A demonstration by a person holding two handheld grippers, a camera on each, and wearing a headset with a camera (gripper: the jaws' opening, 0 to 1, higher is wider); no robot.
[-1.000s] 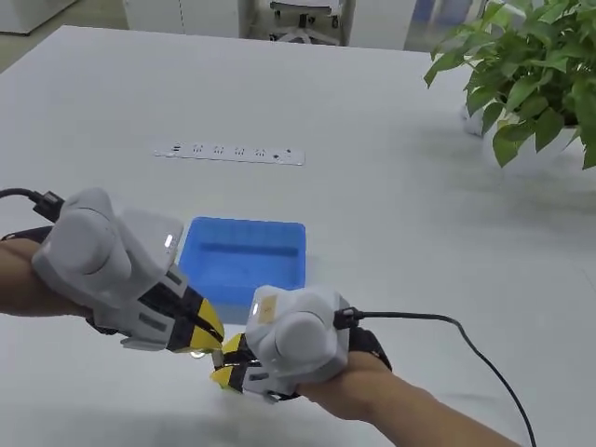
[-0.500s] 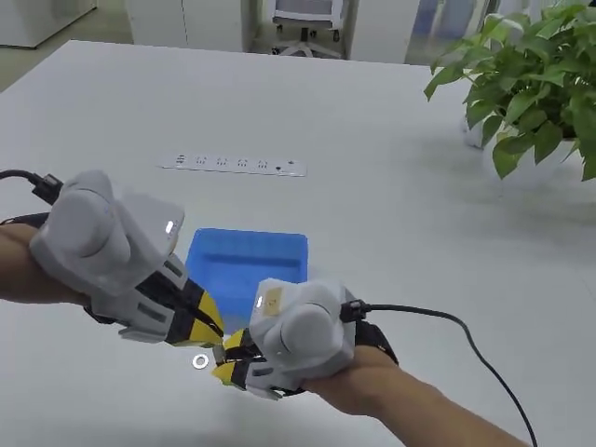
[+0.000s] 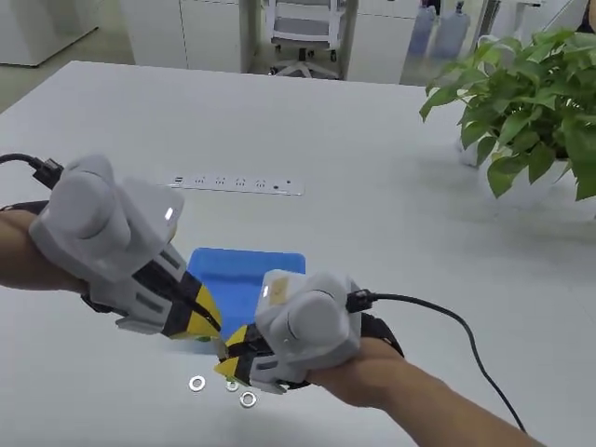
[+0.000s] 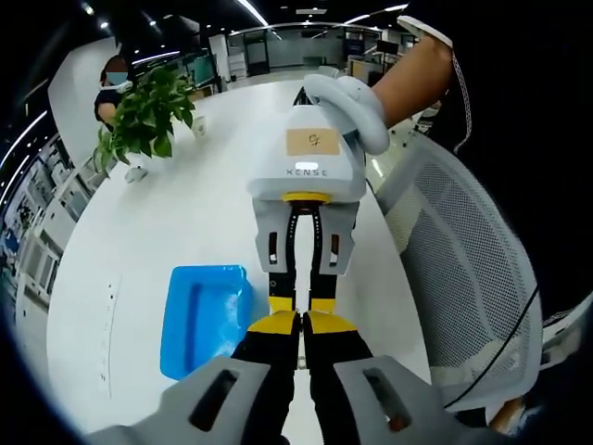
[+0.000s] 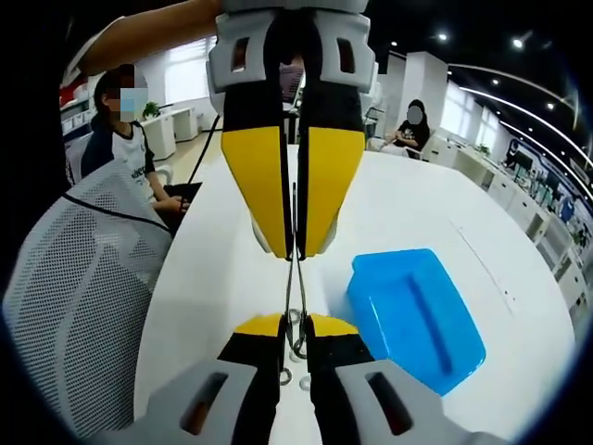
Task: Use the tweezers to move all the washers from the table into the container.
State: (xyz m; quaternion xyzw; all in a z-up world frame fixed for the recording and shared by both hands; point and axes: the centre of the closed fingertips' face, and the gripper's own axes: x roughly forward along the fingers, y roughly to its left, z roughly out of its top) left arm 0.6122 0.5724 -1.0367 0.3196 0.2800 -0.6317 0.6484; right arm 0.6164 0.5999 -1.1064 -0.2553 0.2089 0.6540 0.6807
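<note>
Left gripper and right gripper, both clamped on the tweezers, have risen by the container — three washers now show beneath, all still to move.

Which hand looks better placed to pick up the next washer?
Probably the right: both hold the tweezers, but the right claw sits just above the washers, the left claw higher.

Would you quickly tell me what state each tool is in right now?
Left tool: closed on the tweezers.
Right tool: closed on the same tweezers.
</note>
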